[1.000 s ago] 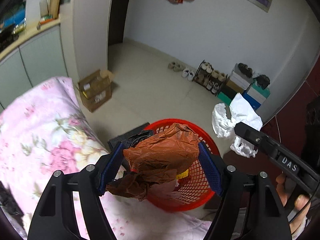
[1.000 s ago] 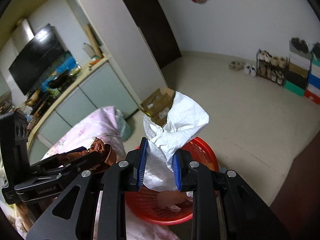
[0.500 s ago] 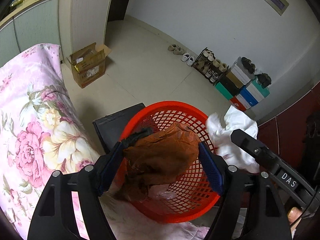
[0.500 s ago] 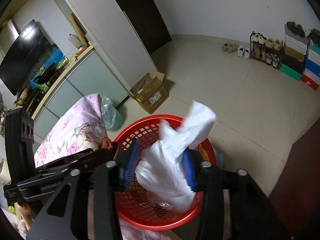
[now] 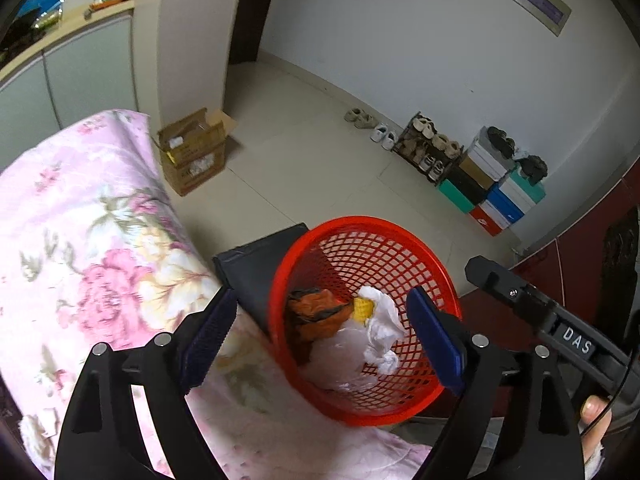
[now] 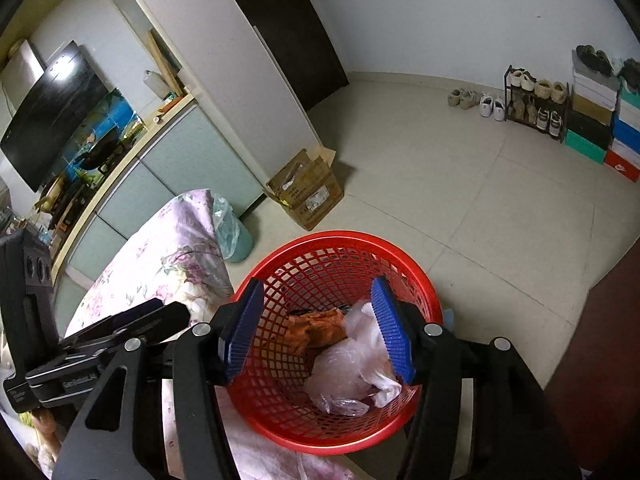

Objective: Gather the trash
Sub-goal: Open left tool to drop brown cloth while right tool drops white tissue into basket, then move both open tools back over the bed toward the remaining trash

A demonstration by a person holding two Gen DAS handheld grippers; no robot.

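A red mesh trash basket (image 5: 362, 226) stands on the floor beside the bed; it also shows in the right wrist view (image 6: 332, 240). Inside lie a crumpled brown-orange bag (image 5: 320, 314), a white plastic bag (image 5: 380, 332) and a small yellow scrap (image 5: 362, 308). The right wrist view shows the brown bag (image 6: 320, 326) and the pale plastic bag (image 6: 352, 364) at the basket's bottom. My left gripper (image 5: 320, 340) is open and empty above the basket. My right gripper (image 6: 316, 328) is open and empty above it too; its body shows in the left wrist view (image 5: 540, 312).
A pink floral bedcover (image 5: 80, 240) lies at left. A black box (image 5: 260, 256) sits between bed and basket. A cardboard box (image 5: 194, 156) stands on the tiled floor. Shoes and shoeboxes (image 5: 480, 176) line the far wall. A green bin with a liner (image 6: 232, 232) stands by the cabinets.
Both grippers opened over the basket. The brown bag dropped from the left and the white bag from the right; both now lie inside the basket.
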